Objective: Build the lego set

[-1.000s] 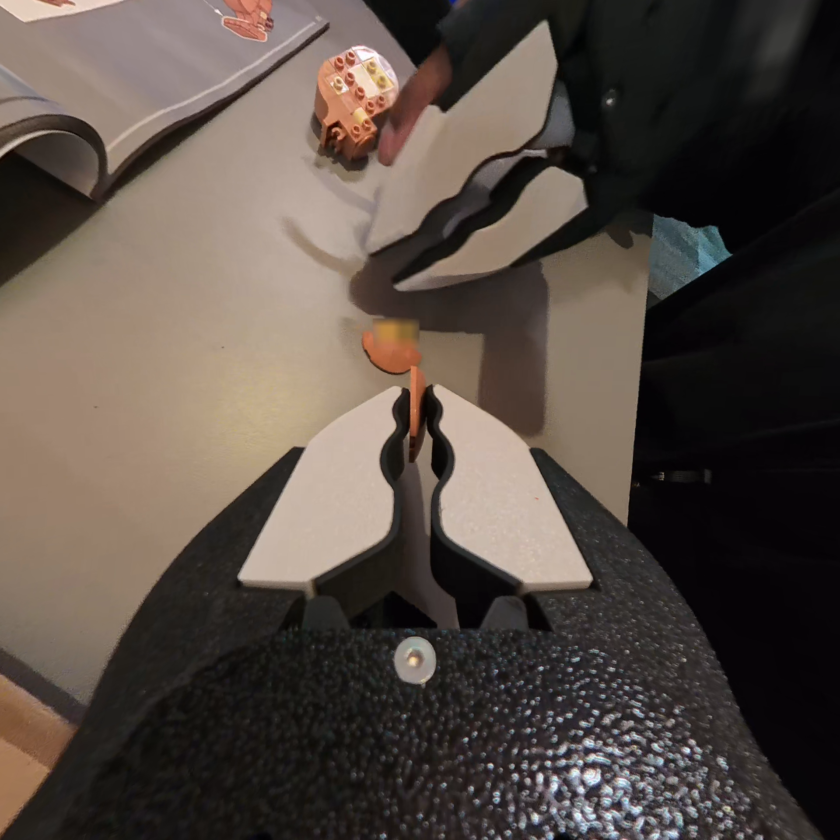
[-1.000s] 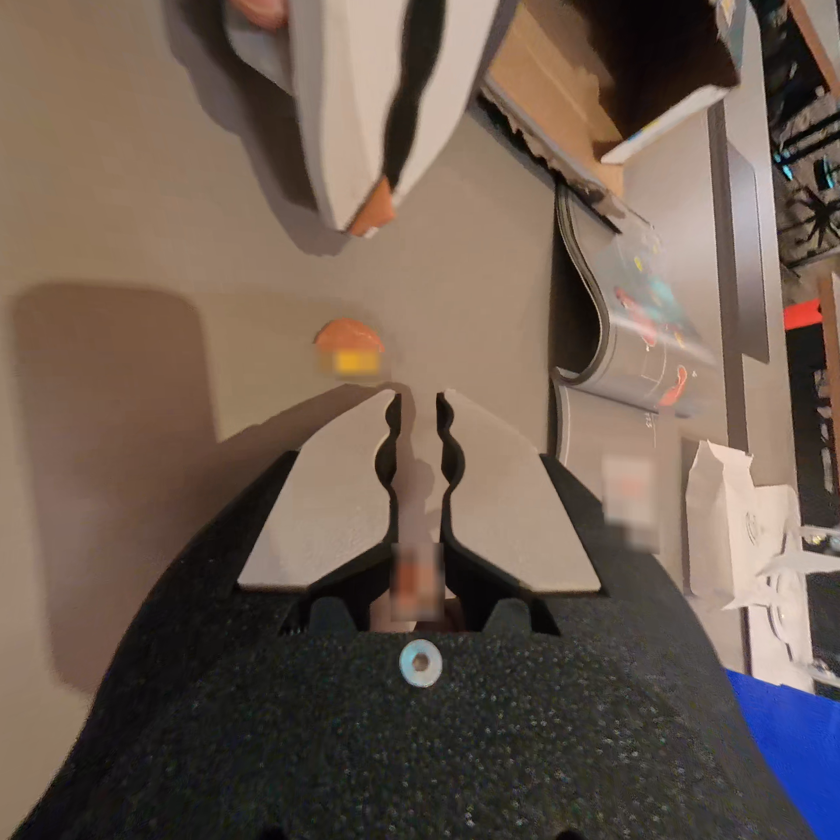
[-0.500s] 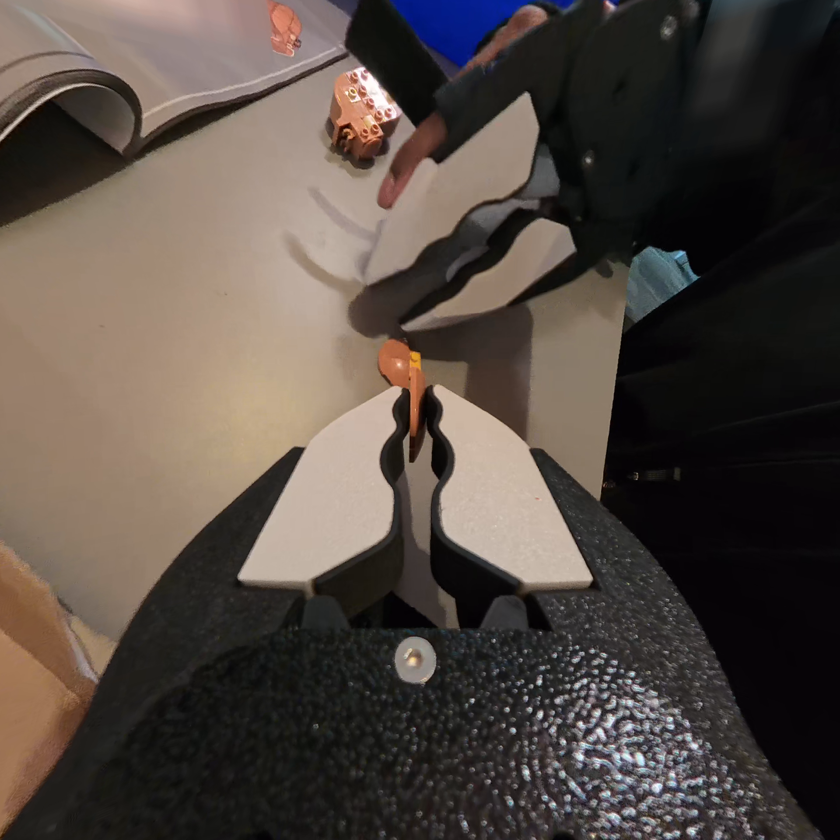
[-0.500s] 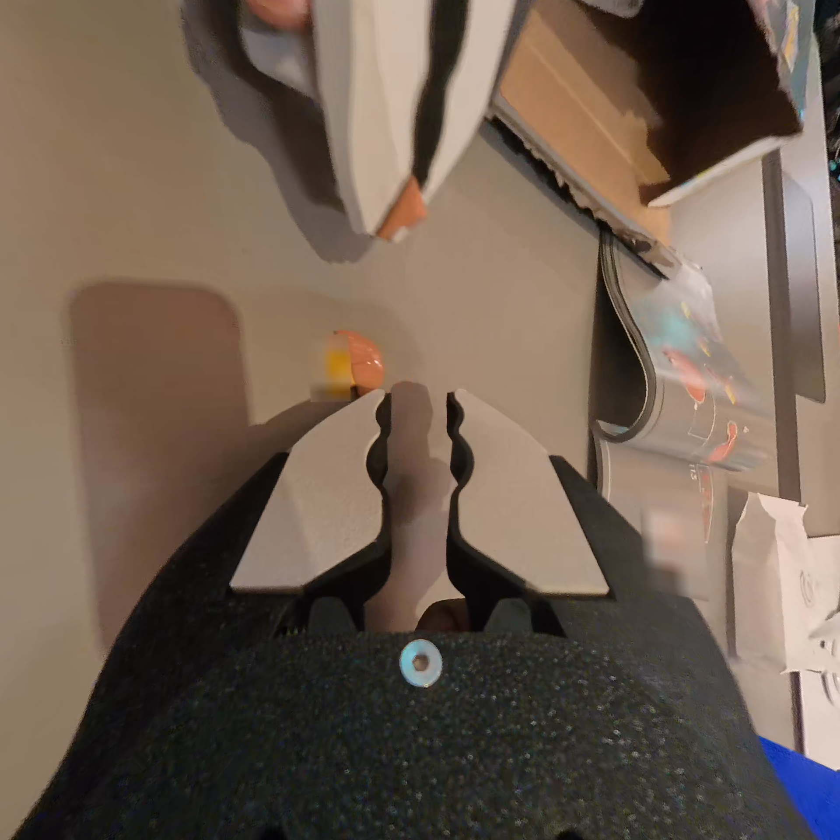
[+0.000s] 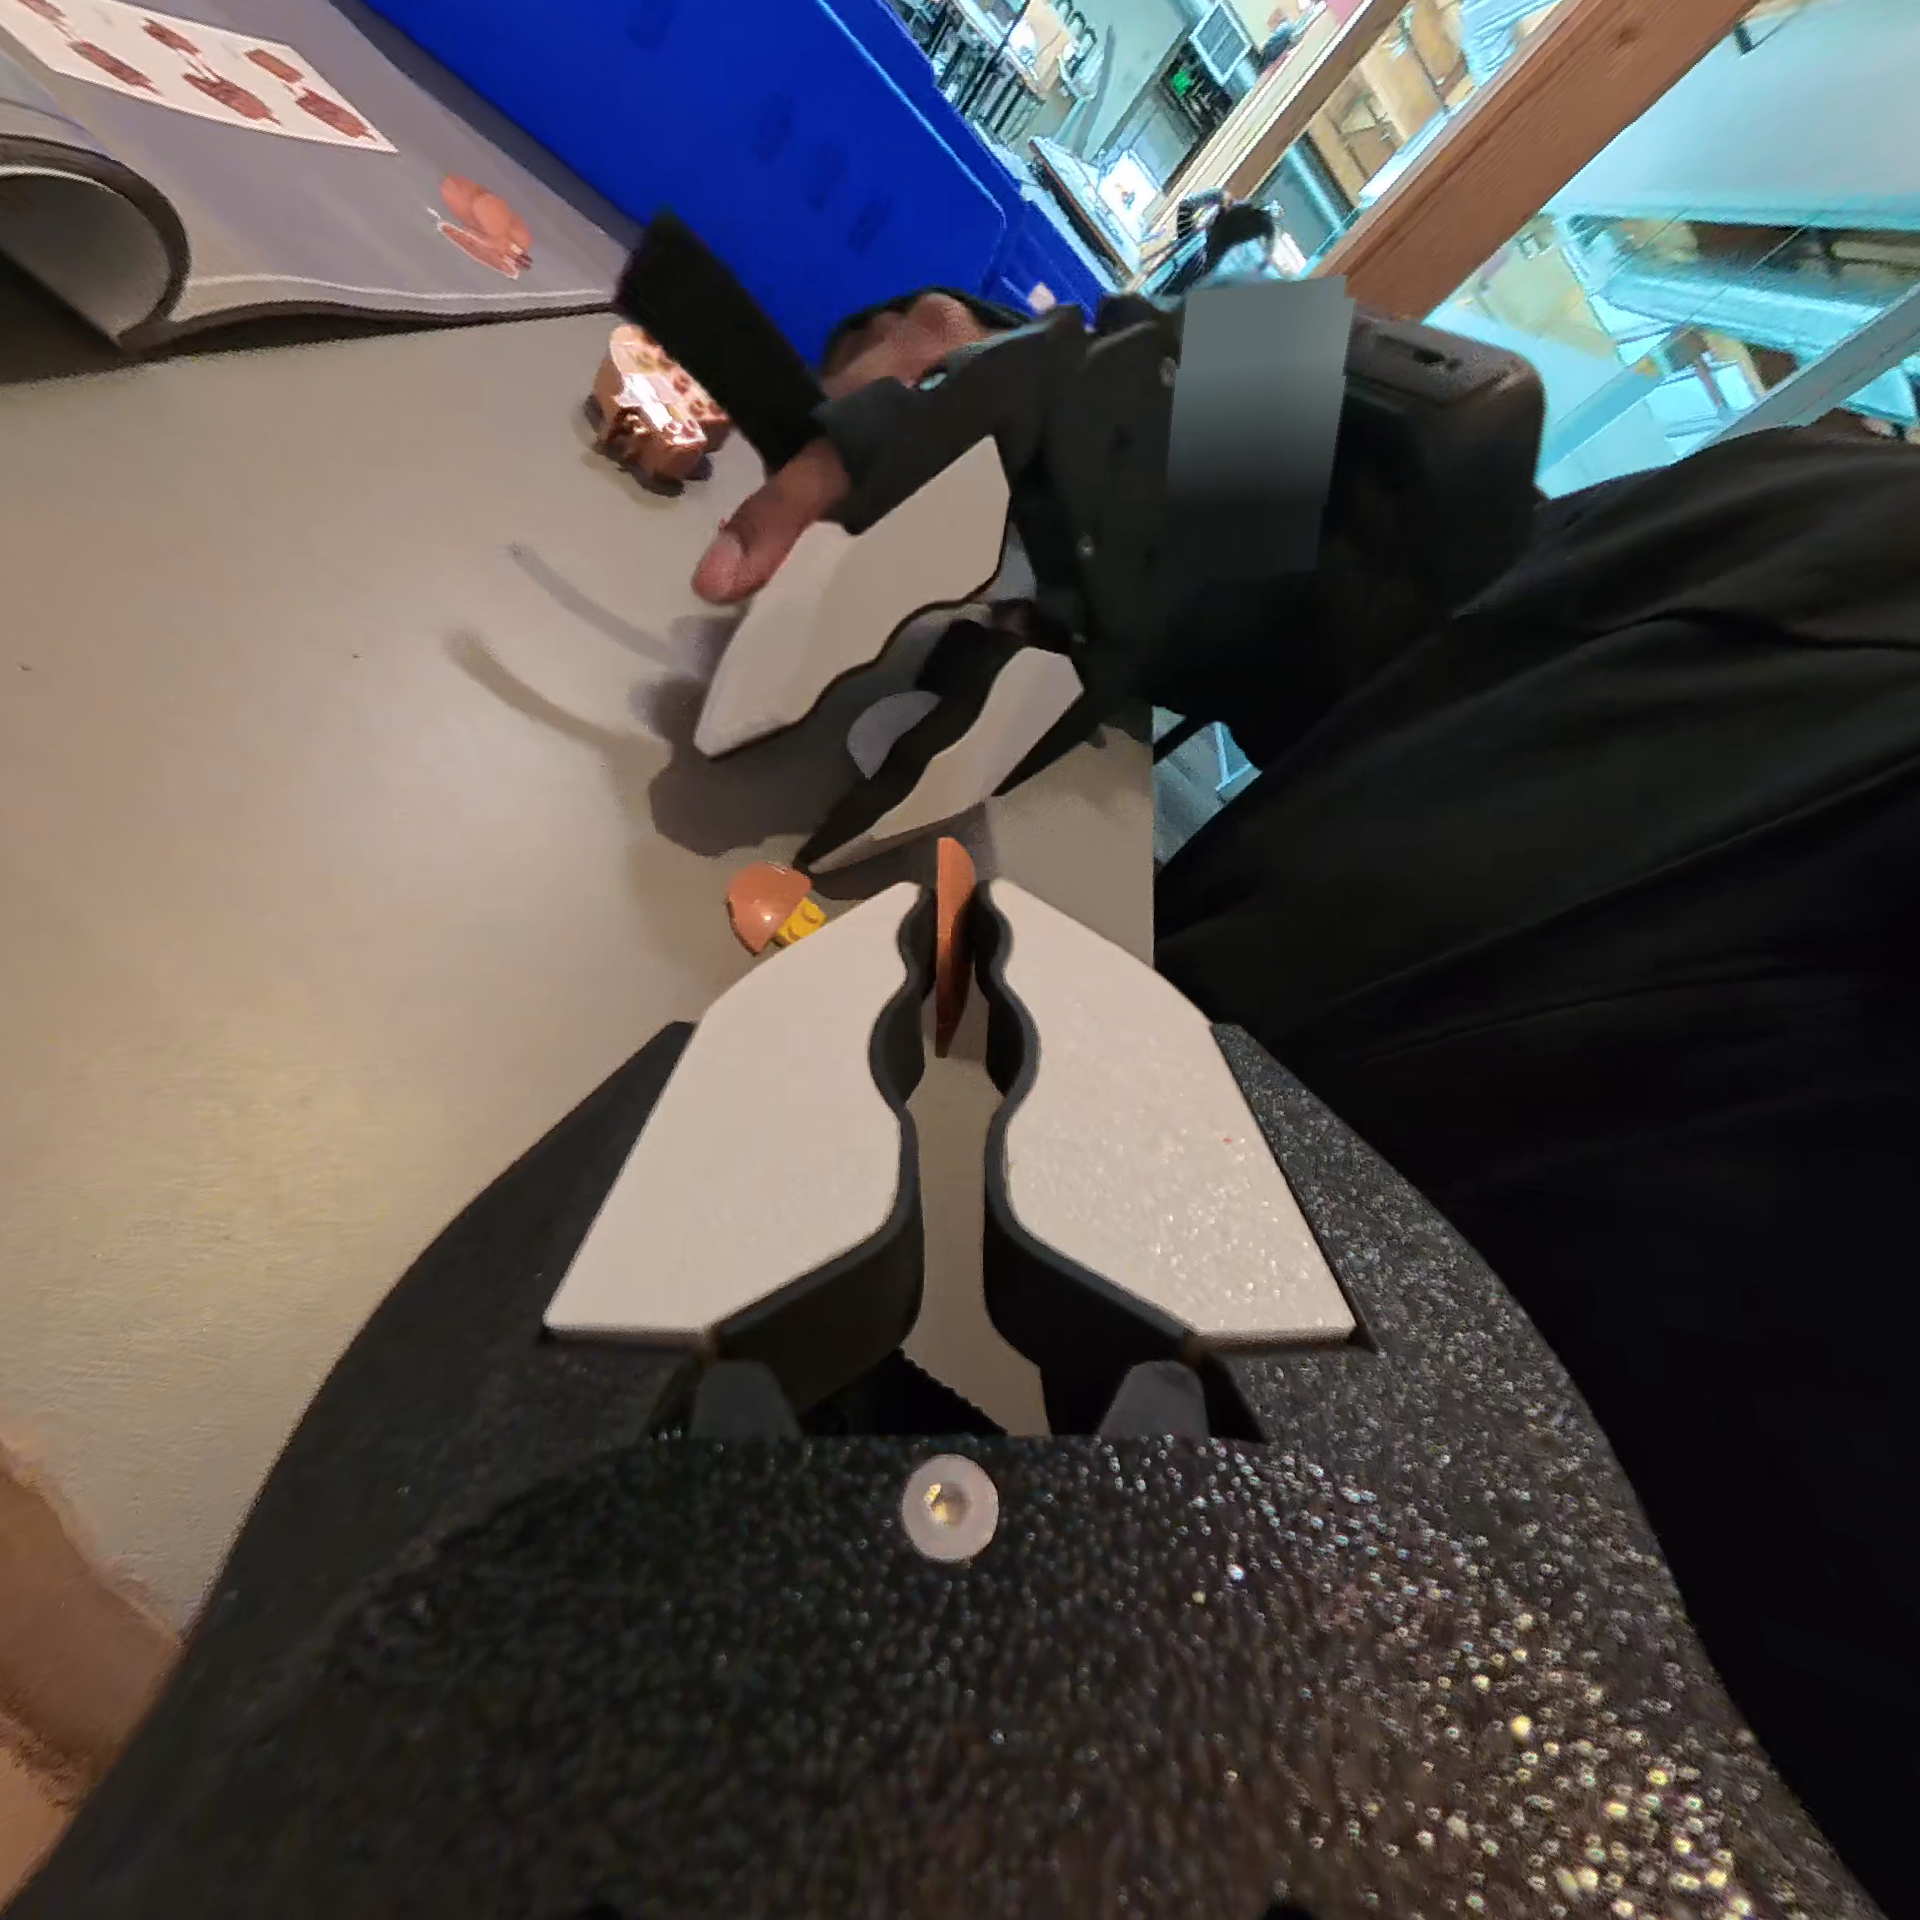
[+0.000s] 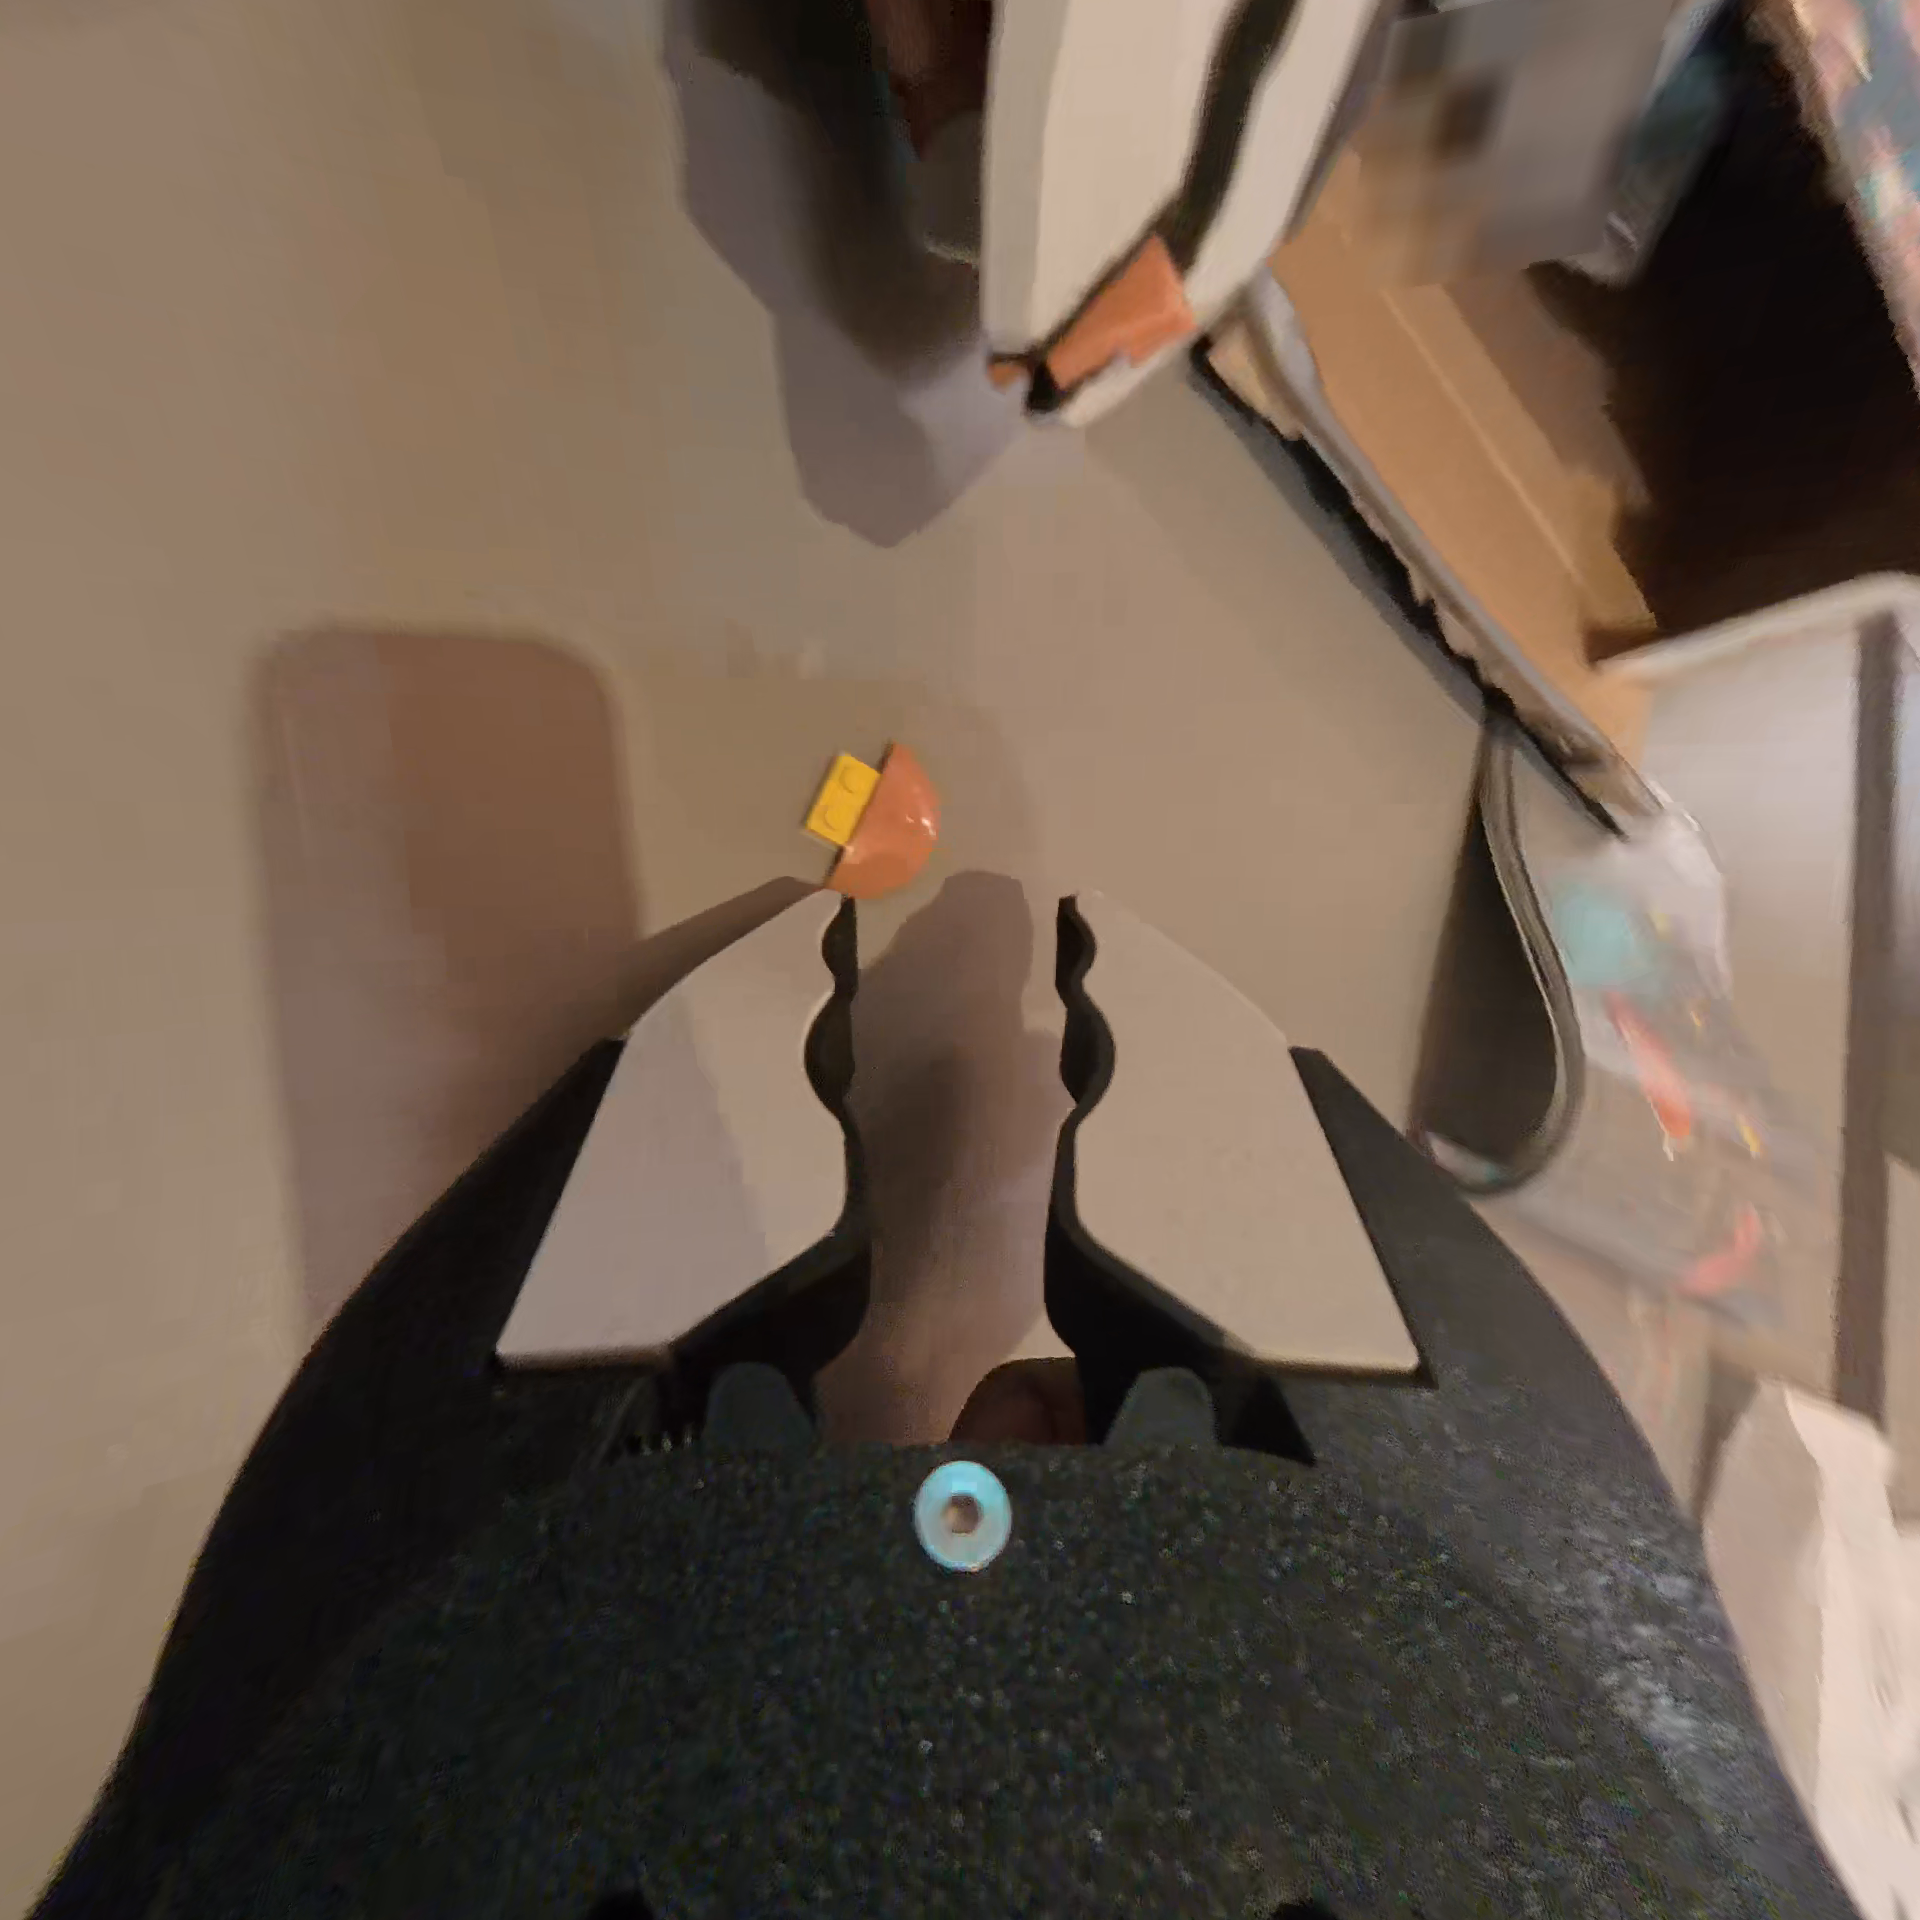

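My left gripper (image 5: 951, 894) is shut on a thin orange-brown lego piece (image 5: 952, 940), held on edge just above the grey table (image 5: 260, 831). That gripper and piece also show at the top of the right wrist view (image 6: 1117, 312). A small assembly of a rounded orange piece on a yellow plate (image 6: 878, 821) lies on the table, just off my right gripper's left fingertip; it also shows in the left wrist view (image 5: 769, 902). My right gripper (image 6: 956, 899) is open and empty above the table; it shows opposite in the left wrist view (image 5: 769, 800). A partly built brown model (image 5: 655, 416) stands farther back.
An open instruction booklet (image 5: 208, 208) lies at the far left of the table, also in the right wrist view (image 6: 1621, 987). A cardboard box (image 6: 1455, 416) sits beyond. A blue bin (image 5: 779, 135) stands behind the table. The table edge (image 5: 1151, 831) is at the right. The left gripper's tips are roughly 8 cm from the right gripper's.
My right gripper has opened wider and closed in on the orange and yellow assembly, which now lies turned. My left gripper has tilted up and shifted right, still holding its piece.
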